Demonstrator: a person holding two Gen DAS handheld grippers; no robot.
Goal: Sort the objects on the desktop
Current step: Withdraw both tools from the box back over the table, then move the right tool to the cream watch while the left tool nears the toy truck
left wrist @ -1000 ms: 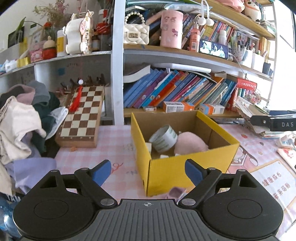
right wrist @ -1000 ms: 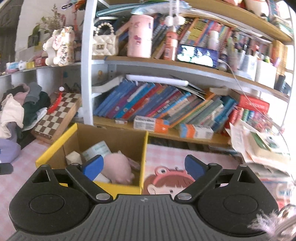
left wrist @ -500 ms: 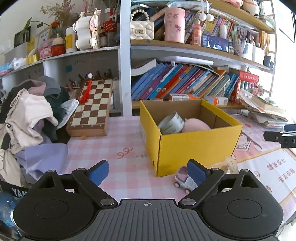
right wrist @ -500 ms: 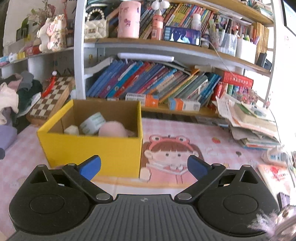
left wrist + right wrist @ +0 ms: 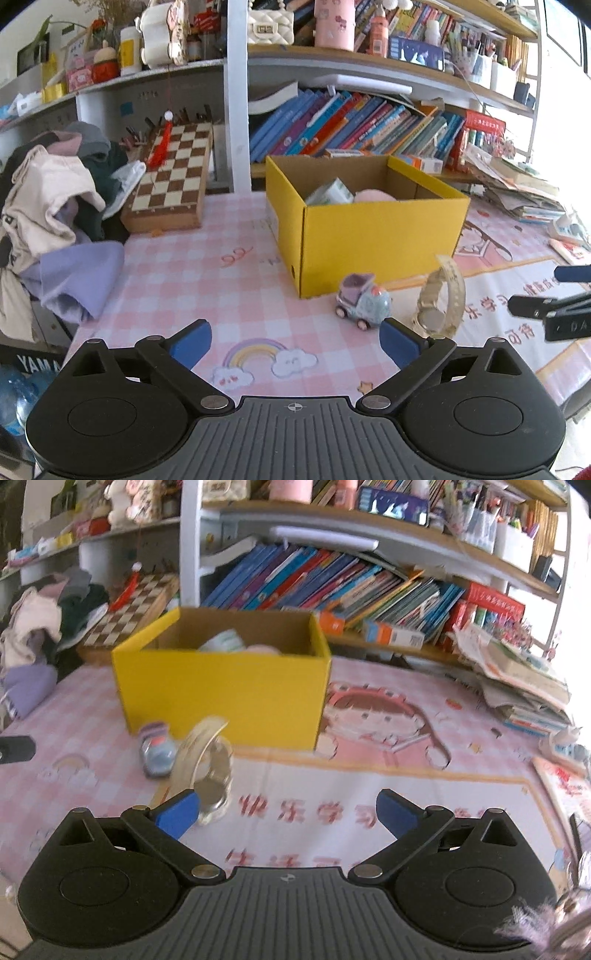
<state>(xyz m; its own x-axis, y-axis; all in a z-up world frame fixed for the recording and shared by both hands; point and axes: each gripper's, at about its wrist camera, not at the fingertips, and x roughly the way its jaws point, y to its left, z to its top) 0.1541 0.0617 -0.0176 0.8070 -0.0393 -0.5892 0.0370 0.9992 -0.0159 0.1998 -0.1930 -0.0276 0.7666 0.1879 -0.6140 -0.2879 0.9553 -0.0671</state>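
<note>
Right now I have both claws spread wide with nothing between the pads. My left gripper hangs over the pink checked tablecloth near the front edge of the desk, above a printed rainbow. My right gripper hangs over the white mat with red characters, further along the same front edge.

Nearest to me, the pale watch stands on its strap at the seam between cloth and mat, just beside my left claw's right pad and partly behind my right claw's left pad, which cuts off its lower face. Just past it sits the small toy car, pale blue with a lilac cab; the right view blurs it badly.

Behind both, the yellow cardboard box stands open in the middle of the desk. Its front wall hides most of the contents: I can see only the top of a roll of tape and a pink rounded thing that I cannot identify.

Along the left edge a heap of clothes spills over, and a chessboard leans at the back edge. Slanted books fill the shelf behind the box, and a stack of papers crowds the far right corner, washed out by glare.
</note>
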